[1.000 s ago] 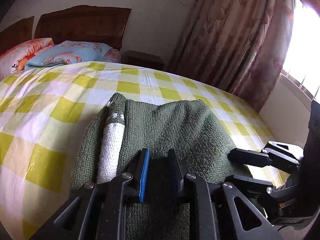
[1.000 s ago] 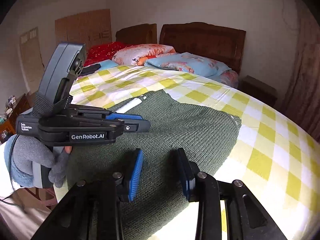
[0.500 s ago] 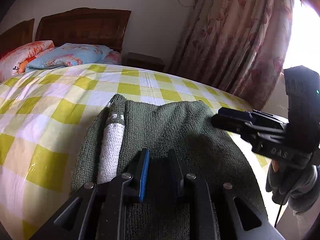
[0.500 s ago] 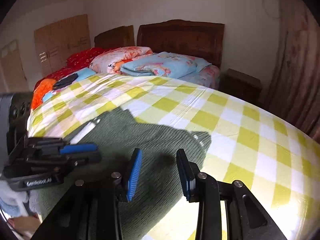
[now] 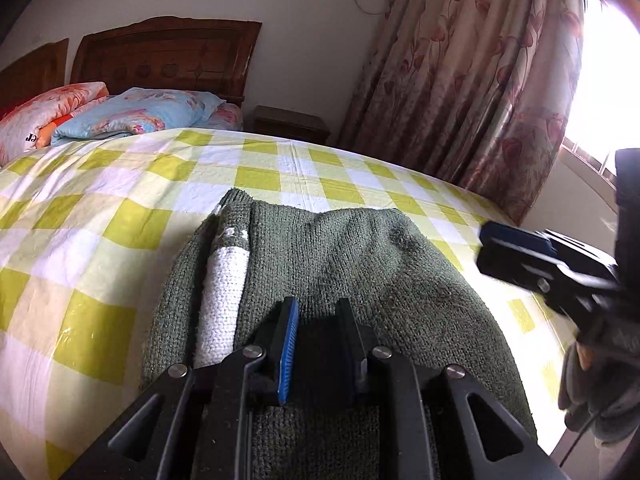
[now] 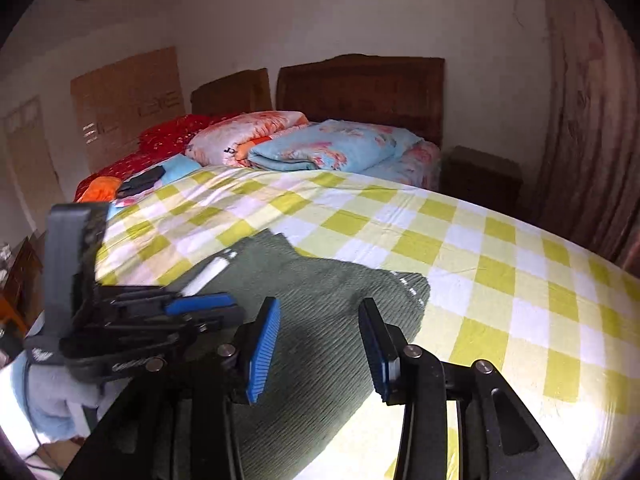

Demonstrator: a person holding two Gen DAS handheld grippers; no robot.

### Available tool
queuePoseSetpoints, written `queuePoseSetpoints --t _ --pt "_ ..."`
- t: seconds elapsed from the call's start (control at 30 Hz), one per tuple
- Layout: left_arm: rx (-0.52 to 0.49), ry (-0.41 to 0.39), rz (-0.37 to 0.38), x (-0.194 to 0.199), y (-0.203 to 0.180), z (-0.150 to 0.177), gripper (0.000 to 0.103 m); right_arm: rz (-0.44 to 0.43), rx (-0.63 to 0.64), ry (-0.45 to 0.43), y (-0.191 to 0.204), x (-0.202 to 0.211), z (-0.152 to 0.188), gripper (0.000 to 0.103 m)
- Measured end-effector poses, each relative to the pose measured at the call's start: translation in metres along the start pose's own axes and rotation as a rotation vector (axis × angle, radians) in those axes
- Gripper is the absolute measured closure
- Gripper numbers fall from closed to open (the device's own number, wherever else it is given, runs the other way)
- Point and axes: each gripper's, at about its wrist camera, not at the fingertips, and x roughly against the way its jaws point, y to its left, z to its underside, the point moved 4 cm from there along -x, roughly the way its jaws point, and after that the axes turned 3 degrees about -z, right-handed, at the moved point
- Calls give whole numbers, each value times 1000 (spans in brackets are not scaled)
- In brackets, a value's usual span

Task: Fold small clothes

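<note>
The green knitted sweater [image 5: 340, 264] lies partly folded on the bed [image 5: 100, 216] near its edge, a white inner strip showing along one side. It looks soft, thick and limp (likely to sag and drag, not slide), so hems and corners are the best holds. The left gripper [image 5: 316, 340] is nearly closed, pinching the near edge of the knit. The right gripper [image 6: 316, 344] is opening wide above it, with nothing between its jaws.

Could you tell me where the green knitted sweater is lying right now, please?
In both wrist views the green sweater lies on the yellow checked bedsheet at the bed's near edge, directly ahead of both grippers.
</note>
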Motion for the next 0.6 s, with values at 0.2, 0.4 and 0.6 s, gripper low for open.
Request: queuePoseSetpoints --t 0.2,0.4,0.6 --pt "-10 5 -18 1 -3 1 83 65 149 22 43 1 55 0" --pt "-18 -24 -89 47 -19 15 82 61 78 -14 48 31 53 0" --pt "-159 -54 -149 64 -40 50 75 -27 -15 -3 43 31 81 0"
